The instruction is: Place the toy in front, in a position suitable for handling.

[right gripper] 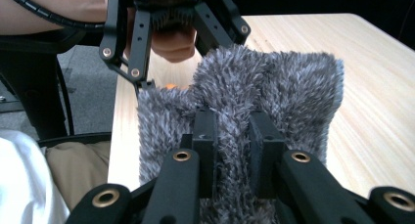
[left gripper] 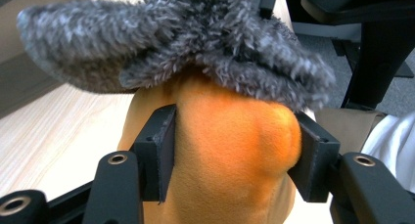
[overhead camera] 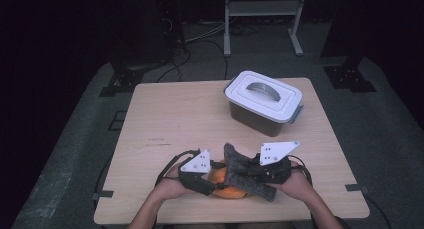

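Note:
A grey fuzzy cloth (overhead camera: 239, 168) lies draped over an orange plush item (overhead camera: 226, 190) near the table's front edge. My left gripper (overhead camera: 212, 181) is shut on the orange plush: in the left gripper view its jaws (left gripper: 235, 155) squeeze a bulge of orange plush (left gripper: 230, 136), with the grey cloth (left gripper: 186, 43) hanging just above. My right gripper (overhead camera: 260, 175) is shut on the grey cloth. In the right gripper view its jaws (right gripper: 234, 141) pinch a fold of the grey cloth (right gripper: 293, 87), and the left gripper (right gripper: 166, 38) faces it from beyond.
A grey storage box with a white handled lid (overhead camera: 263, 101) stands at the back right of the wooden table (overhead camera: 175, 119). Bare wood stretches across the table's left and middle. The person's lap and a chair lie just off the front edge.

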Demonstrator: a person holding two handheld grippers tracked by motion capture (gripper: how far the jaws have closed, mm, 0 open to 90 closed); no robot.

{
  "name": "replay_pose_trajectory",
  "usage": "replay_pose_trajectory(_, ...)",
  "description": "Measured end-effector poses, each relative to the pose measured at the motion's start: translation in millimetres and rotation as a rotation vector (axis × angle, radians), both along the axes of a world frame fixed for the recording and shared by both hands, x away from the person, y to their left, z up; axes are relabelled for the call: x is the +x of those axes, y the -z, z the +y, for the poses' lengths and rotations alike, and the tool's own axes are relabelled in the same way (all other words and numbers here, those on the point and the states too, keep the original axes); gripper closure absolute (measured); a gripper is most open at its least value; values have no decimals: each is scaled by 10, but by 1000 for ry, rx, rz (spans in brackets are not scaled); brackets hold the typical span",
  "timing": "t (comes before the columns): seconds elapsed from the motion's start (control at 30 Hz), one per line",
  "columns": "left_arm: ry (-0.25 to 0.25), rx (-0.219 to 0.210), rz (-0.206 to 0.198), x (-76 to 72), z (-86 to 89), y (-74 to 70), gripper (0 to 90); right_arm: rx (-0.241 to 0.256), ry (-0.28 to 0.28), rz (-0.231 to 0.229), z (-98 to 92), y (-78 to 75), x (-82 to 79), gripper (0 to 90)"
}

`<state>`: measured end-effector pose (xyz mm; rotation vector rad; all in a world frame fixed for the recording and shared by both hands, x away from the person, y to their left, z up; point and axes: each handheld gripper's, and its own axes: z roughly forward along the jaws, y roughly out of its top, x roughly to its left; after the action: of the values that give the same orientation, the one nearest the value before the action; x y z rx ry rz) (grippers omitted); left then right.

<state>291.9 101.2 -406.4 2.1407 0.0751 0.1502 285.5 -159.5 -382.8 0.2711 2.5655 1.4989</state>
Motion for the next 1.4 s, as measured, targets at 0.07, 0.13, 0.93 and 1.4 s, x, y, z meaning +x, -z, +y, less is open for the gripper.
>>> replay_pose_trajectory(0.07,-7,-4,11,19,34,10,440,-1,15,11,-50,31,27,754)
replay_pose_trajectory(0.13,-21,-4,24,56,100,22,442,-9,40,22,-119,75,57,754)
replay_pose_trajectory(0.93,-101,-35,89,198,368,22,436,-24,95,94,-202,337,151,745)
replay_pose_trajectory(1.4,-87,-36,100,202,376,31,435,-5,85,101,-173,338,144,744)
